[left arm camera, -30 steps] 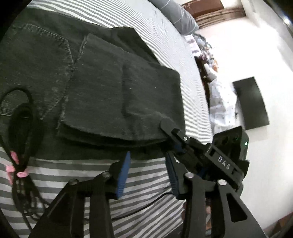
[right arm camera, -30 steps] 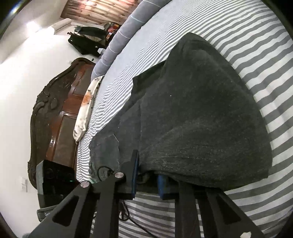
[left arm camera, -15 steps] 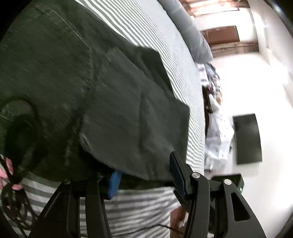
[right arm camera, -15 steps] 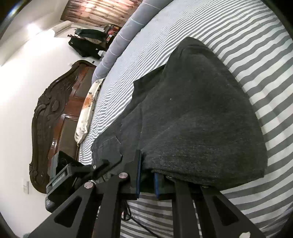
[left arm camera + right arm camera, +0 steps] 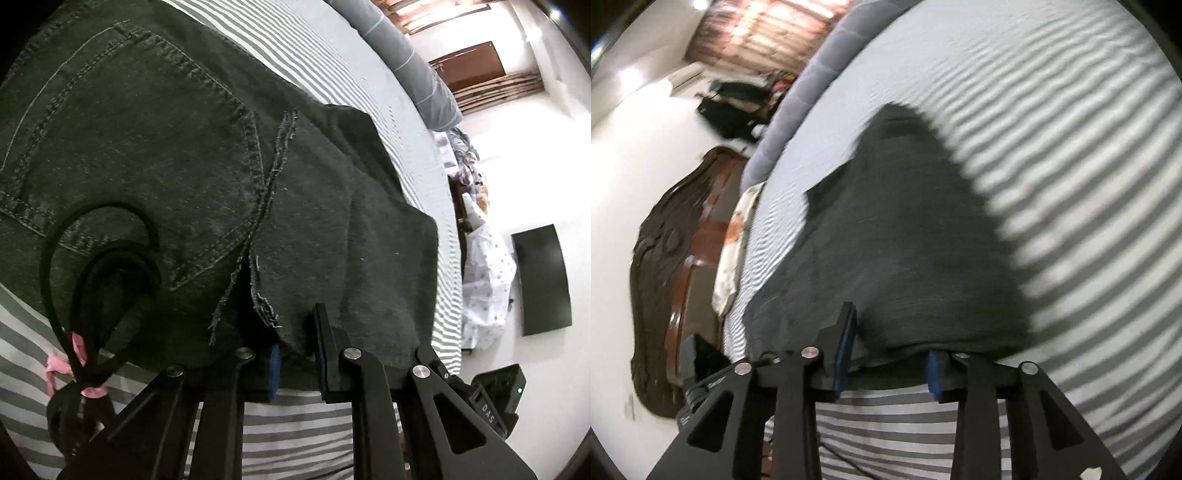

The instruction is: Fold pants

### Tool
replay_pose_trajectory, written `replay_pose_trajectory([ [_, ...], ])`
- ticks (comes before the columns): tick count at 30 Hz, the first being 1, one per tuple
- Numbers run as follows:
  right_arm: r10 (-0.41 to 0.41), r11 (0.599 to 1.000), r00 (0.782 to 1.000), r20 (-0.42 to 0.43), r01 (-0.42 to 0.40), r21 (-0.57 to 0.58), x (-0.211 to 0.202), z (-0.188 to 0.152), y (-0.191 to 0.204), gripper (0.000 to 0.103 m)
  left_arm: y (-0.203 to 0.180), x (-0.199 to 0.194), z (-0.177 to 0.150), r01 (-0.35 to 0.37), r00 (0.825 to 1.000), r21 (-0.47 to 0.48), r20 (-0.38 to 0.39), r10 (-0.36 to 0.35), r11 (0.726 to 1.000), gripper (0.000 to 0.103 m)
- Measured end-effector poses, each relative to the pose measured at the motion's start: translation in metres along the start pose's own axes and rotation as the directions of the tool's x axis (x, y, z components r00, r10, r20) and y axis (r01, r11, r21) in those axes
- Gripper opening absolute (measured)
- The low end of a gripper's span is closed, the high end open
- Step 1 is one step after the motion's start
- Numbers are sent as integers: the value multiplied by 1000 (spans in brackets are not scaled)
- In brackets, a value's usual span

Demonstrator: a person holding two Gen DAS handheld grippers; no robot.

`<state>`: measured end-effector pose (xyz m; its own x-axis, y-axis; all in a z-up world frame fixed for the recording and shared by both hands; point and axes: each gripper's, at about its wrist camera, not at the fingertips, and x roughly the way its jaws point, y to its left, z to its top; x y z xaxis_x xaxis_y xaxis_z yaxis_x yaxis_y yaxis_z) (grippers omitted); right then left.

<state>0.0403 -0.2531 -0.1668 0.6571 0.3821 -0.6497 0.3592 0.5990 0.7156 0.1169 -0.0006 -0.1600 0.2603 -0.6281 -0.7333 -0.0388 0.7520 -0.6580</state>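
We see the left tool (image 5: 297, 360), jaws just closing, clamped on the folded pants (image 5: 207, 184) edge. The right tool (image 5: 888, 363), just opening, straddles the fabric unclenched on the striped bed (image 5: 1071, 147)

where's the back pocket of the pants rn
In the left wrist view the back pocket fills the upper left, on the pants spread over the striped bed, just left of the frayed hem.
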Motion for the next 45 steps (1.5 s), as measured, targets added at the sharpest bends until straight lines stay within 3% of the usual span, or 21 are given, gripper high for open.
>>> replay_pose_trajectory([
  [2,-47,999,998,41,46,27,-9,1,-14,32,-3,-2,-2,-29,1000,43,10,29,999,15],
  [3,-61,998,997,52,60,31,-12,1,-18,16,-6,-1,-3,-48,999,72,14,47,996,14],
  [8,-111,994,993,33,110,13,-10,0,-26,13,-17,2,-10,-136,991,185,41,131,973,11],
  [14,-139,990,990,4,140,-5,-6,2,-21,23,-37,1,-16,-227,974,320,70,216,920,14],
  [18,-175,983,984,1,175,-51,-14,-2,-8,36,-44,-24,-15,-259,965,351,122,230,900,20],
  [20,-196,977,981,-9,194,-88,-18,-8,2,37,-42,-42,-16,-272,960,363,163,226,891,22],
  [22,-203,971,979,-25,198,-131,-22,-13,11,37,-33,-64,-14,-281,954,333,202,223,900,32],
  [25,-226,947,974,-20,215,-239,-26,-23,34,37,-7,-91,-6,-291,940,237,251,231,927,36],
  [27,-258,910,966,7,246,-333,-24,-26,53,37,13,-104,0,-306,928,172,275,253,937,36],
  [29,-314,840,947,65,309,-445,-16,-26,75,37,37,-117,6,-312,919,105,285,272,944,36],
  [34,-381,724,918,105,367,-584,17,-9,108,37,92,-139,17,-222,926,-100,289,242,970,36],
  [37,-411,704,906,104,388,-595,36,7,112,36,111,-144,20,-141,937,-176,294,189,974,36],
  [40,-467,677,878,103,430,-598,58,21,109,36,124,-148,24,-75,939,-216,312,142,973,36],
  [43,-528,651,844,92,472,-595,75,32,97,31,135,-147,30,-71,942,-254,300,148,965,36],
  [45,-534,664,843,72,470,-582,79,36,90,30,149,-148,33,-65,943,-297,294,155,953,36],
])
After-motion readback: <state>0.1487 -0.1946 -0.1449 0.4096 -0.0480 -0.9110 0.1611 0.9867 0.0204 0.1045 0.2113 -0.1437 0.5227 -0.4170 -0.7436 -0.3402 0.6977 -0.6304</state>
